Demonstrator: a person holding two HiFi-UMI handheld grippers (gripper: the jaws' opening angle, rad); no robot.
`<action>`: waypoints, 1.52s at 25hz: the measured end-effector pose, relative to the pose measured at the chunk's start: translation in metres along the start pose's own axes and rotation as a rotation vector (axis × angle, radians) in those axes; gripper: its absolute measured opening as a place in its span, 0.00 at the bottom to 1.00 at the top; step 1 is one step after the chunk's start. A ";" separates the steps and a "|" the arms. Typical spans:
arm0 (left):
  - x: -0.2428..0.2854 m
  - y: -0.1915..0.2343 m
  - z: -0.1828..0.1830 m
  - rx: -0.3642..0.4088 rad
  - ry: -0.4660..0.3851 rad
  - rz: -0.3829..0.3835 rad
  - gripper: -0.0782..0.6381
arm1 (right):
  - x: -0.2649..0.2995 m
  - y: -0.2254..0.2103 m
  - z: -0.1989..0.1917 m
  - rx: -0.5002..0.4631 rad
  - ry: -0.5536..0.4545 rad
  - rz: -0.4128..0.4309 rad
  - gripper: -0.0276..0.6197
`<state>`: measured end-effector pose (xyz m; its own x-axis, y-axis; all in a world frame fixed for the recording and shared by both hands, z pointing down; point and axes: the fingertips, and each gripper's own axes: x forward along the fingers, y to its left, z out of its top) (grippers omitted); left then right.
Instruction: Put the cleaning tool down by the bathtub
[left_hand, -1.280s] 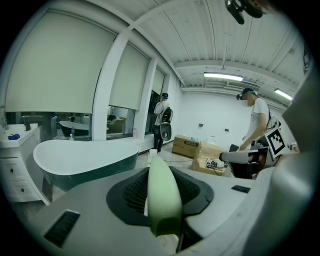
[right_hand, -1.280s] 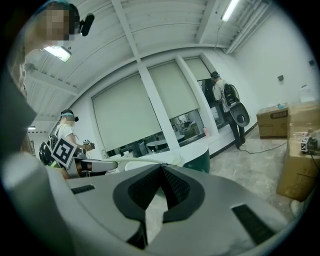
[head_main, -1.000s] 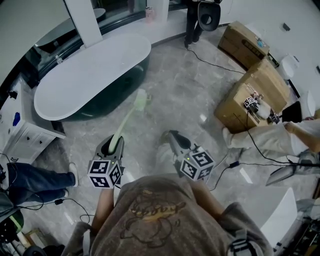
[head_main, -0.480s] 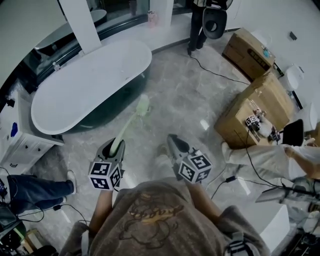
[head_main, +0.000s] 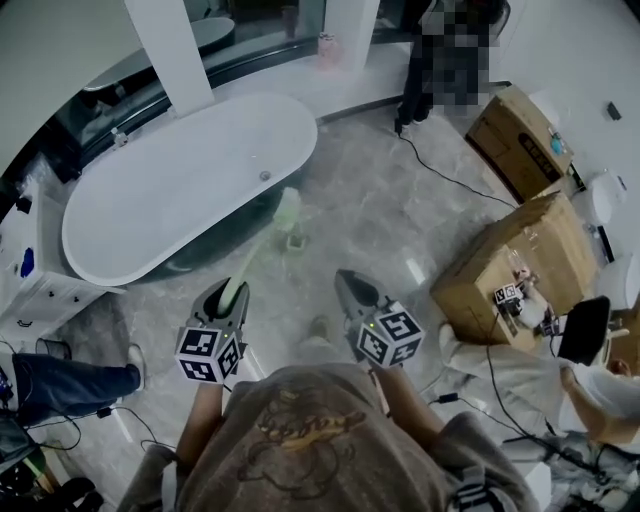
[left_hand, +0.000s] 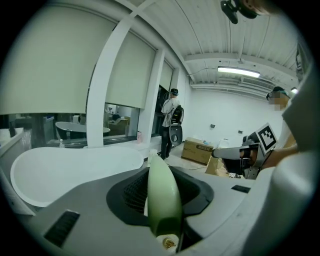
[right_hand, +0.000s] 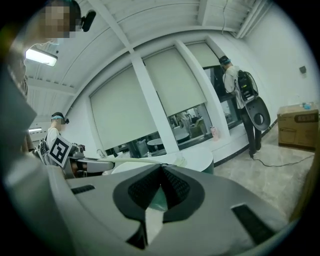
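A: Where is the cleaning brush (head_main: 286, 210) relative to the left gripper (head_main: 224, 298)?
B: Its pale green handle lies between that gripper's jaws. They are closed on the handle's near end, one pad on each side. The rest of the brush points forward and away from the gripper.

A: And the brush head?
B: It is at the far end, ahead of the gripper and a little to its right. In the head view it shows against the dark near side of the white bathtub (head_main: 170, 190), over the grey floor (head_main: 400, 220). I cannot tell whether it touches the floor or the tub.

A: What about the right gripper (head_main: 350, 288)?
B: It is just to the right of the left one, level with it and apart from the brush. Its own view shows the jaw tips together with nothing between them
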<state>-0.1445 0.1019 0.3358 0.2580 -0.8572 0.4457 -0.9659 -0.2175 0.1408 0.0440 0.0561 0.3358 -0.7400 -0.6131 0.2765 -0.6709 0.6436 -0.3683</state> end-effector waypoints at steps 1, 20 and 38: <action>0.009 0.000 0.005 -0.001 -0.002 0.007 0.27 | 0.005 -0.008 0.005 -0.006 0.006 0.007 0.05; 0.132 0.043 0.056 -0.018 -0.031 0.064 0.27 | 0.089 -0.102 0.047 -0.056 0.047 -0.015 0.05; 0.213 0.083 0.033 0.000 0.042 0.005 0.28 | 0.154 -0.146 0.034 0.020 0.031 -0.093 0.05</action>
<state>-0.1703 -0.1141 0.4127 0.2543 -0.8380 0.4829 -0.9670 -0.2133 0.1390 0.0295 -0.1484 0.4021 -0.6756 -0.6556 0.3373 -0.7362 0.5750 -0.3570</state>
